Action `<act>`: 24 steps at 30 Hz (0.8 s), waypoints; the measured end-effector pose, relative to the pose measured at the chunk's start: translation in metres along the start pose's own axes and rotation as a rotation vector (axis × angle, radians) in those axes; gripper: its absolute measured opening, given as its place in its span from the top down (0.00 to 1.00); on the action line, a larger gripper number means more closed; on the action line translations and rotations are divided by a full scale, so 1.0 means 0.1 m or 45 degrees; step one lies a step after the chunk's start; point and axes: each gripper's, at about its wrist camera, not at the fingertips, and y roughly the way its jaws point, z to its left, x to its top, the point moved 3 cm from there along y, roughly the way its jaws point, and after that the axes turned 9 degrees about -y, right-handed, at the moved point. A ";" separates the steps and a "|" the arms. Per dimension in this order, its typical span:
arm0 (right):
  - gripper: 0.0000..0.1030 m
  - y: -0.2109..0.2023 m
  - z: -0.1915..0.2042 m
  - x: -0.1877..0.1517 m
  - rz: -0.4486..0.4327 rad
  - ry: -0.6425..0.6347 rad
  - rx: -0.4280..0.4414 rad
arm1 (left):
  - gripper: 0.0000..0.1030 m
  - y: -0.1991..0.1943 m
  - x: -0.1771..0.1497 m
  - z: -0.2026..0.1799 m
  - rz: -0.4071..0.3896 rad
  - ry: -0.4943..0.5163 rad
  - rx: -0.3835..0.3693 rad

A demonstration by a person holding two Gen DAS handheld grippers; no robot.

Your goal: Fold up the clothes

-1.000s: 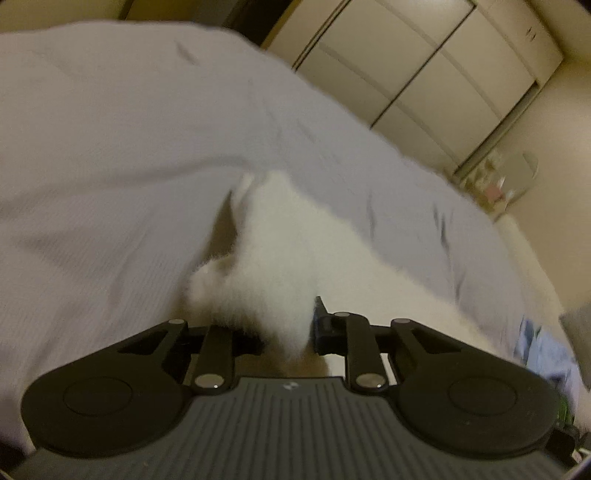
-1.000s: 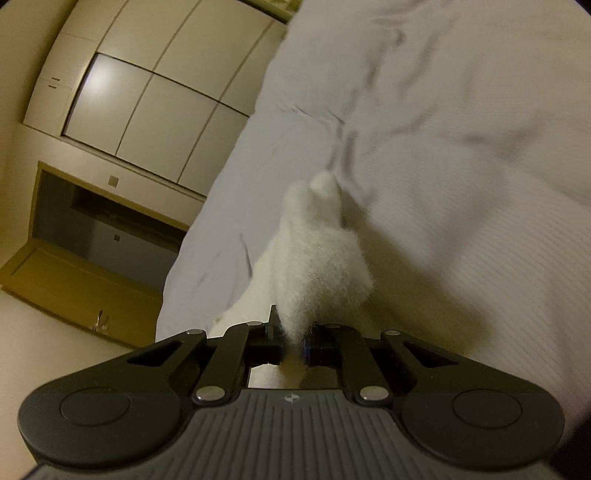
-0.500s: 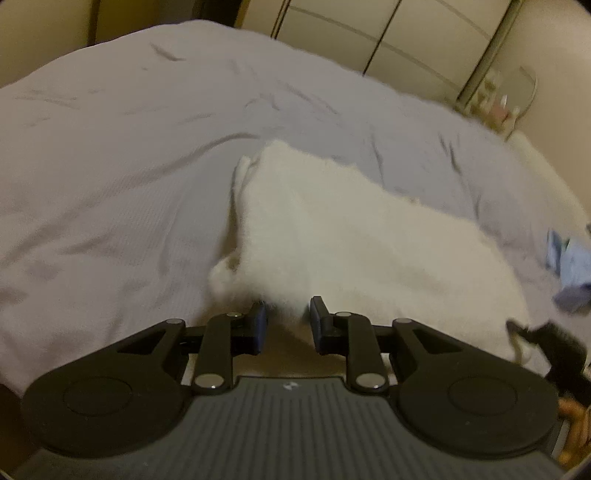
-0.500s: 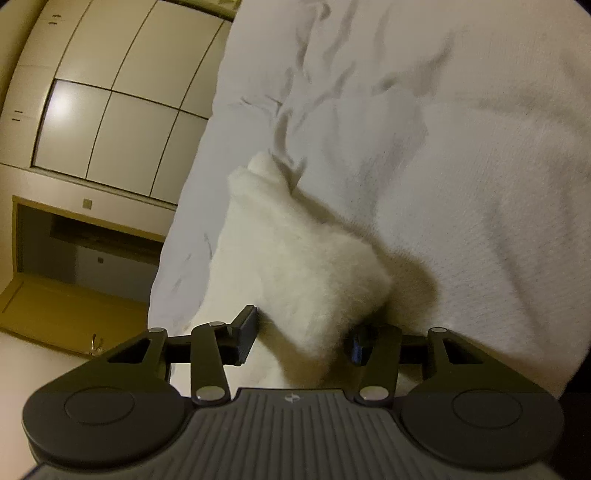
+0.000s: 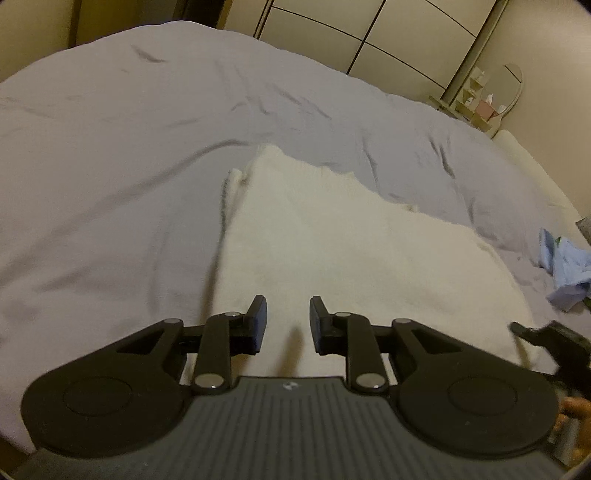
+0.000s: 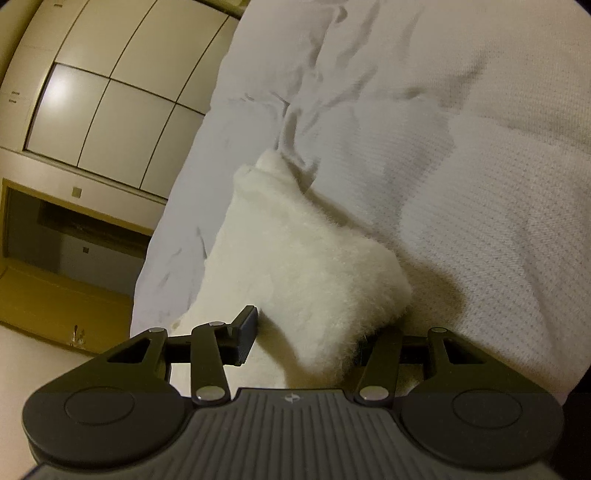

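A white fluffy garment (image 5: 343,243) lies folded flat on the pale lilac bed cover (image 5: 110,147). My left gripper (image 5: 287,314) is open just above the garment's near edge, with nothing between its jaws. In the right wrist view the same white garment (image 6: 295,266) lies in front of my right gripper (image 6: 306,332), which is open wide; a fluffy corner bulges between the jaws and hides the right fingertip. The tip of the right gripper (image 5: 543,336) shows at the garment's right edge in the left wrist view.
A light blue crumpled cloth (image 5: 565,273) lies on the bed at the far right. Cream wardrobe doors (image 5: 369,33) stand beyond the bed. A small shelf with a mirror (image 5: 491,96) is in the corner. A wooden recess (image 6: 55,236) and the floor lie left of the bed.
Both grippers were shut on the white garment one second ago and have opened. The garment has dropped flat onto the bed, and both grippers have drawn back slightly.
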 end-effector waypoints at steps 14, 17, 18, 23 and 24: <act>0.74 -0.07 0.50 -0.12 -0.039 -0.485 -0.295 | 0.83 0.11 0.13 0.17 0.037 -0.095 0.010; 0.77 -0.12 1.11 -0.26 -0.148 -0.919 -0.381 | 0.83 0.05 0.16 0.20 0.047 -0.118 -0.003; 0.78 -0.13 1.31 -0.35 -0.185 -1.059 -0.380 | 0.83 0.03 0.17 0.22 0.049 -0.132 -0.015; 0.80 0.05 2.24 -1.14 -0.277 -1.790 -0.237 | 0.83 -0.10 0.16 0.36 0.043 -0.220 -0.077; 0.80 0.09 2.33 -1.35 -0.264 -1.907 -0.190 | 0.83 -0.13 0.16 0.40 0.042 -0.235 -0.087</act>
